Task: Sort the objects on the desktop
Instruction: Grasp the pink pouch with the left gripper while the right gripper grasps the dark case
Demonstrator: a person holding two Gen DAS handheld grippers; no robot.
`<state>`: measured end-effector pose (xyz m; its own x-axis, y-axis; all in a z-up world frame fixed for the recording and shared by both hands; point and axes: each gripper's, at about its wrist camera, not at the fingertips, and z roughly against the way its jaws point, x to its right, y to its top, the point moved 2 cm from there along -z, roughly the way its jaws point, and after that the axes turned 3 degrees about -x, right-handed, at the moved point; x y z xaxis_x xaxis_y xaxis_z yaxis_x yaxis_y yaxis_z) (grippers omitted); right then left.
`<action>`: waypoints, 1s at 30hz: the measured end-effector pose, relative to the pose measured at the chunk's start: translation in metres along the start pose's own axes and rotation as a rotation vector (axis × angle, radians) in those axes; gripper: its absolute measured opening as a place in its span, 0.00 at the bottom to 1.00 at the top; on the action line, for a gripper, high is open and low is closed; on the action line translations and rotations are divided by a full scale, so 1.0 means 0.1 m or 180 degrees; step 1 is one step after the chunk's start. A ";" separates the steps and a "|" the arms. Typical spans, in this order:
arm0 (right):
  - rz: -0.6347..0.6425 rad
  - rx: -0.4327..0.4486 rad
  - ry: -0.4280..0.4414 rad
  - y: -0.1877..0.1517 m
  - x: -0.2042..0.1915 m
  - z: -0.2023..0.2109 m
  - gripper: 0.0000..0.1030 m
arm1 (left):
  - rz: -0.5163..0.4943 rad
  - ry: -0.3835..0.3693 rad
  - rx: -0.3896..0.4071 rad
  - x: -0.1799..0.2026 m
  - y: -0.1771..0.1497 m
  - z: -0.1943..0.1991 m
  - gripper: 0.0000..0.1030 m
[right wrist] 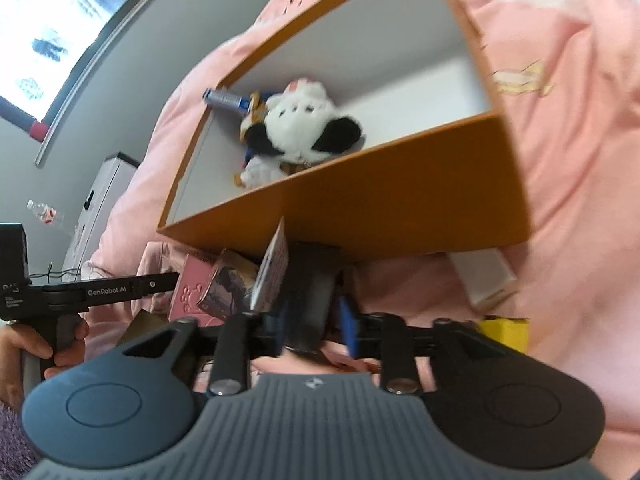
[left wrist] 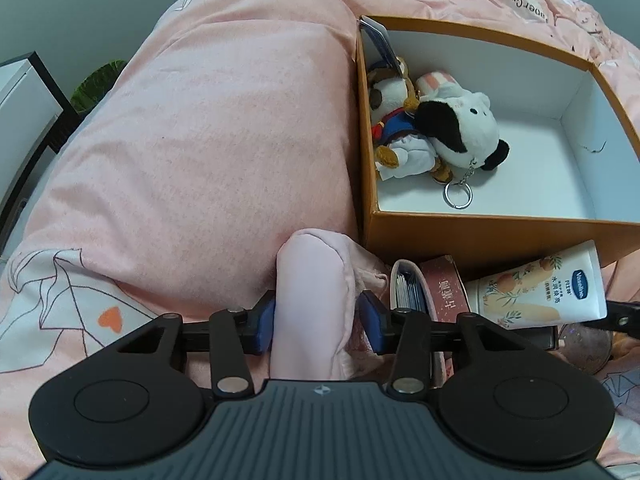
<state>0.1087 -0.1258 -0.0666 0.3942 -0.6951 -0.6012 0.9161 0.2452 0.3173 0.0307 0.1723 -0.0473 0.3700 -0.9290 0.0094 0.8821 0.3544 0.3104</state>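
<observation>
A pale pink pouch (left wrist: 312,304) stands between the blue pads of my left gripper (left wrist: 320,320). The left pad presses its side and the right pad meets its loose fabric. Right behind it is an orange box (left wrist: 480,236) with white inside walls, holding a black-and-white plush (left wrist: 460,128) and a bear plush (left wrist: 392,120). In the blurred right wrist view, my right gripper (right wrist: 312,320) stands open around a dark object (right wrist: 310,300) in front of the box (right wrist: 400,200). A narrow gap shows at the right pad.
Everything lies on a pink quilt (left wrist: 200,140). Beside the pouch are a Vaseline tube (left wrist: 540,292), a pink carton (left wrist: 444,292) and a card holder (left wrist: 408,288). By the right gripper are a printed card (right wrist: 274,268), a small white box (right wrist: 484,276) and a yellow item (right wrist: 504,332). A hand (right wrist: 60,344) holds the left gripper's handle.
</observation>
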 end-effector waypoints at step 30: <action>-0.0098 0.0084 0.0015 -0.07 -0.02 0.10 0.40 | -0.0377 0.0118 0.0650 0.26 0.01 0.69 0.24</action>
<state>0.1008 -0.1329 -0.0609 0.3664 -0.6989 -0.6142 0.9255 0.2058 0.3179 0.0206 0.1414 0.0184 0.2812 -0.9569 -0.0724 0.8440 0.2107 0.4931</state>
